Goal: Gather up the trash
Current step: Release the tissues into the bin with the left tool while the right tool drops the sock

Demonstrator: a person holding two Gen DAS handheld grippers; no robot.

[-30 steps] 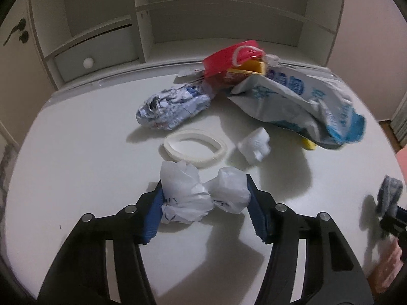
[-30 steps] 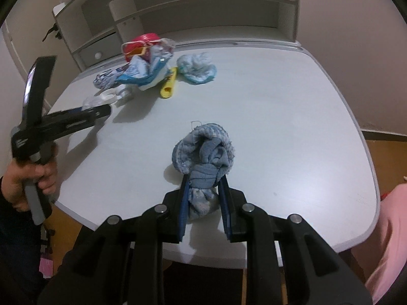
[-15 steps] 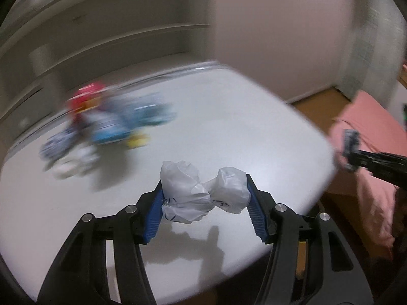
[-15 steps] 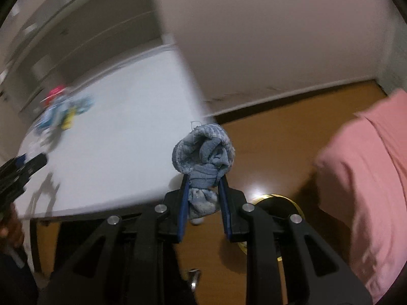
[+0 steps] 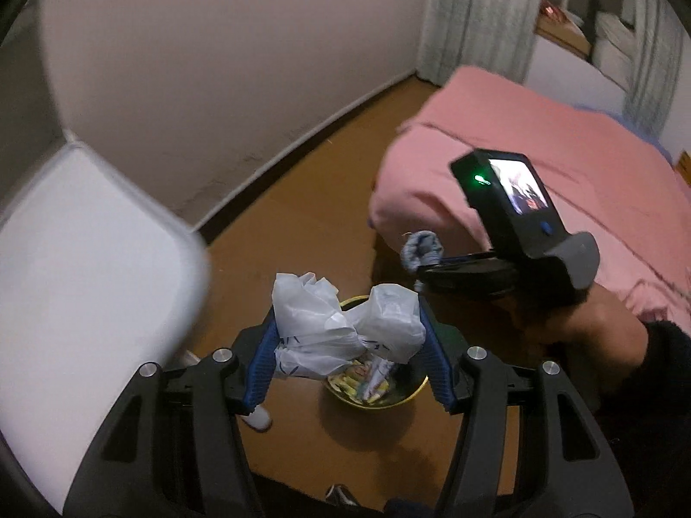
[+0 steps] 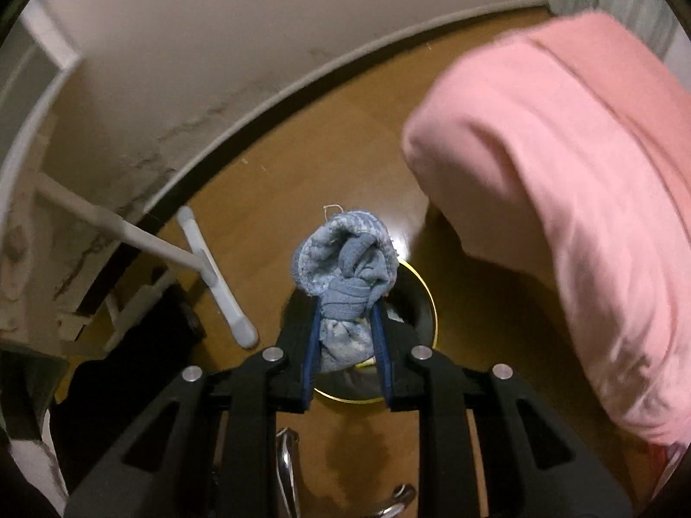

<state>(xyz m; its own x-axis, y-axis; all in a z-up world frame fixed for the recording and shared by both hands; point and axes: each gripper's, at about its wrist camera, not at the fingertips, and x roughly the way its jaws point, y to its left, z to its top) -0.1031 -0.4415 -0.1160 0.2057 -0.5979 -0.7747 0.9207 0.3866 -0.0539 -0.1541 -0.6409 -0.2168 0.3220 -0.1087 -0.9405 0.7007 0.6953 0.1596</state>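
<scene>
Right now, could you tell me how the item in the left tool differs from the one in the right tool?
The white plastic bag is glossy crumpled film; the blue sock is knitted cloth rolled into a ball. The bag fills wide-set jaws, while the sock is pinched between narrow ones. Both hang above the yellow-rimmed bin.

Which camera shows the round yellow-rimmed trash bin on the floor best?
Left wrist: the yellow-rimmed trash bin shows wrappers inside, below the crumpled white plastic bag. Right wrist shows only rim behind the blue cloth.

- One crumpled white plastic bag (image 5: 345, 328)
- One balled blue-grey knitted sock (image 6: 345, 267)
- One round yellow-rimmed bin (image 5: 414, 393) on the floor
- One pink-covered bed (image 5: 561, 151)
- One white table (image 5: 86, 280)
- Two black grippers with blue pads: left gripper (image 5: 347, 352), right gripper (image 6: 347, 336)
</scene>
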